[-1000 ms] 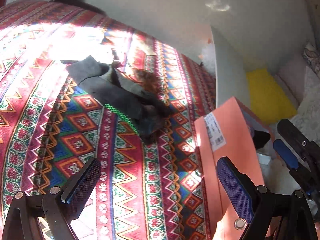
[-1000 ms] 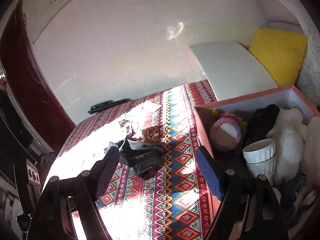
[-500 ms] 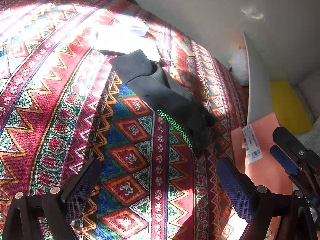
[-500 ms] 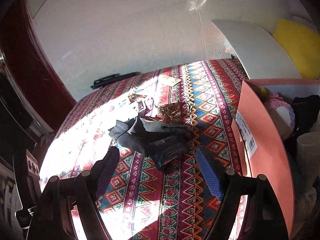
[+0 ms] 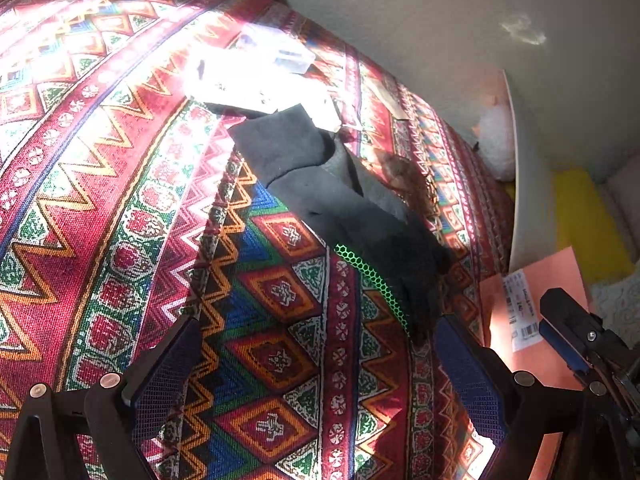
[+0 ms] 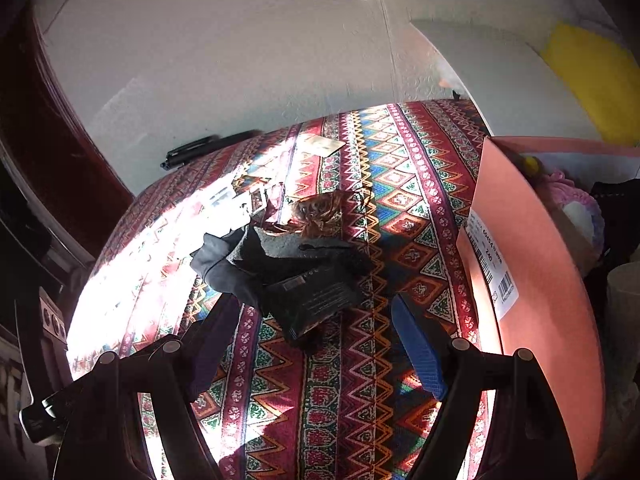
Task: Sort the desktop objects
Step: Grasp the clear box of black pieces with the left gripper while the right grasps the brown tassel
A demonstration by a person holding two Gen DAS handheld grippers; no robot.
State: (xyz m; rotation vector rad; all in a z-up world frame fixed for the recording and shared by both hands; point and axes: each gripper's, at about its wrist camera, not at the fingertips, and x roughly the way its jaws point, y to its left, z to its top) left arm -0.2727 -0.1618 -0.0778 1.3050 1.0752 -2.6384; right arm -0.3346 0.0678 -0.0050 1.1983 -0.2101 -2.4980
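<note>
Black gloves (image 6: pixel 280 276) overlap beside the box (image 6: pixel 536 300); both grippers (image 5: pixel 316 364) (image 6: pixel 316 344) hover spread and empty; one pinch risks lifting both gloves, or snagging the cloth (image 6: pixel 340 400).

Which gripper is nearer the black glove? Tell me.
Right, it seems. The right gripper hangs open with the black glove reaching between its fingers; the left gripper hangs open slightly farther back.
</note>
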